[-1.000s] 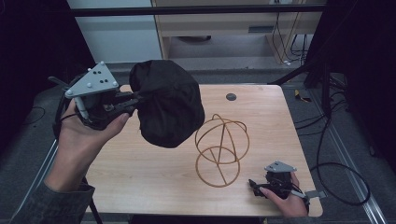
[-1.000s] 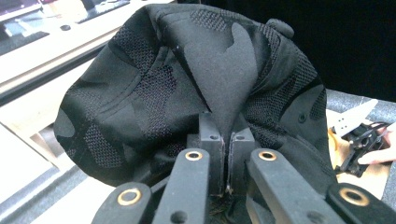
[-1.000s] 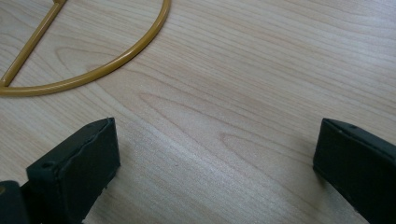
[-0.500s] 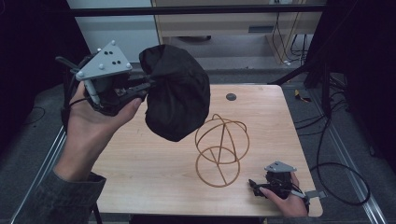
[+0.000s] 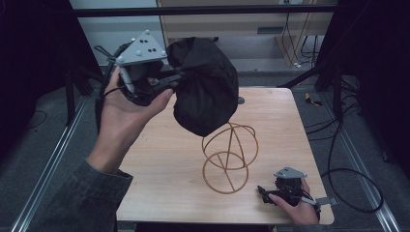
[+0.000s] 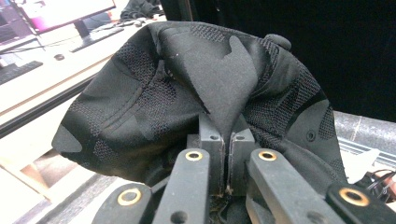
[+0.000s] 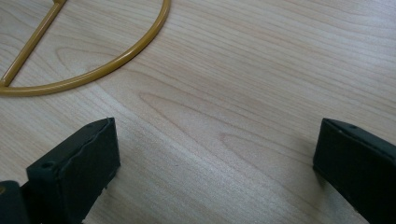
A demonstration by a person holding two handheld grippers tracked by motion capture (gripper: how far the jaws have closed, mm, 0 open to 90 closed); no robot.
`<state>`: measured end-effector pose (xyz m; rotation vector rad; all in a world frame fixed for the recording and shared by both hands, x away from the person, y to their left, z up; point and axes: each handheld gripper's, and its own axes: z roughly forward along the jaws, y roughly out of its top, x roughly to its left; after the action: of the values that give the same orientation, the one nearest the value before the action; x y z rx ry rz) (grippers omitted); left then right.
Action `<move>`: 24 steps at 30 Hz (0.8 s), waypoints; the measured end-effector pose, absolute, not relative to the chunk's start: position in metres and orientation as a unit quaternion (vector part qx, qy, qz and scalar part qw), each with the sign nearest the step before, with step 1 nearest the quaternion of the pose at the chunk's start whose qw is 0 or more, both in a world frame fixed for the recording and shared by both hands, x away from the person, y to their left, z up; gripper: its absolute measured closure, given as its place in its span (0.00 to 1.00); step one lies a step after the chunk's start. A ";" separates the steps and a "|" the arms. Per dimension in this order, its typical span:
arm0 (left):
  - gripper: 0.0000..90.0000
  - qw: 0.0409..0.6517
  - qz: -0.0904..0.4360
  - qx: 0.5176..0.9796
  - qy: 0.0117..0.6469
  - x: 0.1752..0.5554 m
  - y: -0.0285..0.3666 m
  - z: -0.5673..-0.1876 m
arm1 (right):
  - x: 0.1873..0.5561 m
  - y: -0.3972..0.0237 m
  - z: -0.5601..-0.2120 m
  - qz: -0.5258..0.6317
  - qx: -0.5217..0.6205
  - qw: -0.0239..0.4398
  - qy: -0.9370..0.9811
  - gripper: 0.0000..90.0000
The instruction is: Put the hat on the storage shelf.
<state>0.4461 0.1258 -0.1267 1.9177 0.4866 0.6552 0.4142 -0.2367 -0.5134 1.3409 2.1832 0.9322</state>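
Black cap carried toward the wire stand

The left claw (image 5: 176,79) is clamped on a fold of the black cap (image 5: 205,89), held above the wire stand (image 5: 229,157); the right claw (image 5: 263,192) rests apart on the worktop (image 5: 159,164). That thin pinch may slip, or the cap probably snags and tips the stand.

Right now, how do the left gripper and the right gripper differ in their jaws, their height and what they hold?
The left gripper has its jaws shut on a fold of the black fabric cap; the right gripper has its jaws wide open with nothing between them. The left gripper is raised above the wooden table, while the right gripper sits low at the table's near edge, beside the golden wire stand. Both are hand-held.
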 end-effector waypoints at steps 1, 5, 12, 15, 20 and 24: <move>0.98 0.507 0.268 0.794 0.200 0.448 0.120 -0.127 | 0.414 -0.237 -0.513 0.335 0.481 0.206 0.784 0.01; 0.97 0.511 0.259 0.797 0.193 0.452 0.104 -0.129 | 0.414 -0.237 -0.513 0.335 0.481 0.206 0.784 0.01; 0.98 0.518 0.245 0.801 0.173 0.454 0.068 -0.127 | 0.414 -0.237 -0.513 0.335 0.481 0.206 0.784 0.01; 0.98 0.519 0.240 0.804 0.162 0.451 0.055 -0.127 | 0.414 -0.237 -0.513 0.335 0.481 0.206 0.784 0.01; 0.98 0.518 0.236 0.808 0.150 0.447 0.039 -0.127 | 0.414 -0.237 -0.513 0.335 0.481 0.207 0.784 0.01; 0.97 0.516 0.232 0.812 0.143 0.444 0.029 -0.130 | 0.414 -0.237 -0.513 0.335 0.481 0.207 0.784 0.01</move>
<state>0.4443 0.0294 -0.1301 1.9506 0.3428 0.5581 0.4143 -0.2368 -0.5134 1.3389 2.1829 0.9317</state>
